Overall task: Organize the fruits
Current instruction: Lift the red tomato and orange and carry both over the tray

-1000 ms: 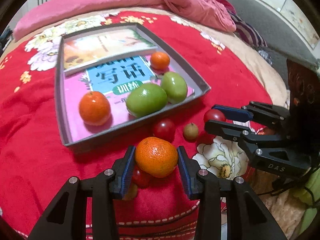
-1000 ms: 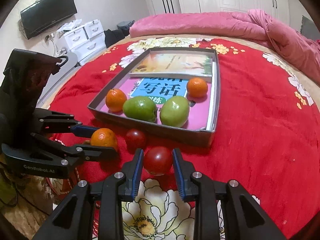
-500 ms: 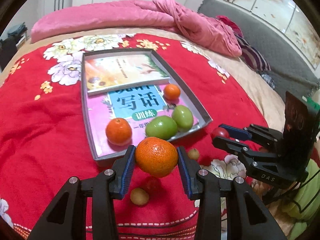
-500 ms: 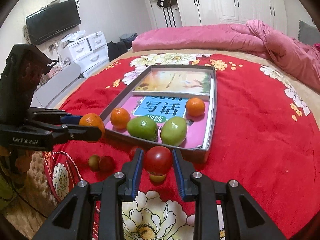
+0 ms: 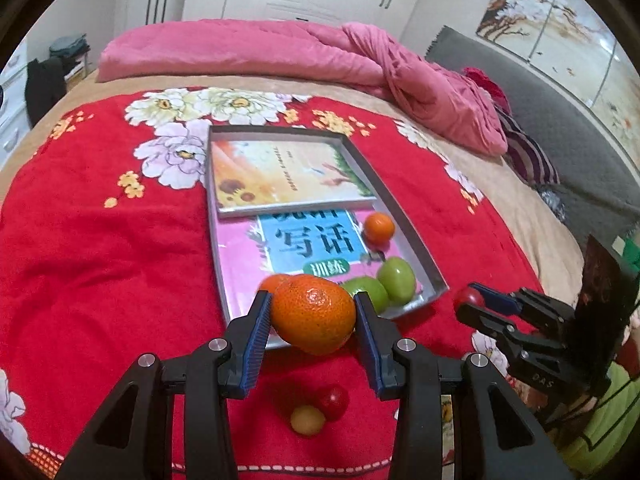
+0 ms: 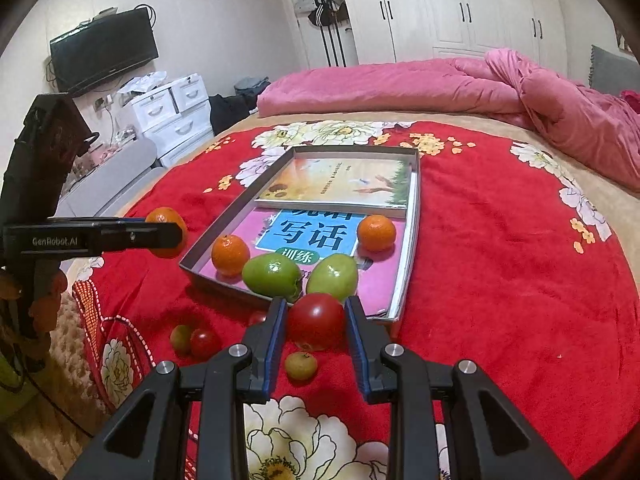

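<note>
Between left tongs: mandarin, clamped, above tray near edge. Right tongs pinch red tomato; yellowish fruit on bed below.

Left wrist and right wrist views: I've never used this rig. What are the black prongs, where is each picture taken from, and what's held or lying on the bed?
The black prongs are hand-held two-finger tools, one per hand; each carries a camera looking along its fingers. In the left wrist view, the left tool is shut on a tangerine. In the right wrist view, the right tool is shut on a tomato. Each tool also shows at the edge of the other's picture. On the red blanket lies a grey tray with books, two tangerines and two green fruits. A few small fruits lie loose in front of it.
</note>
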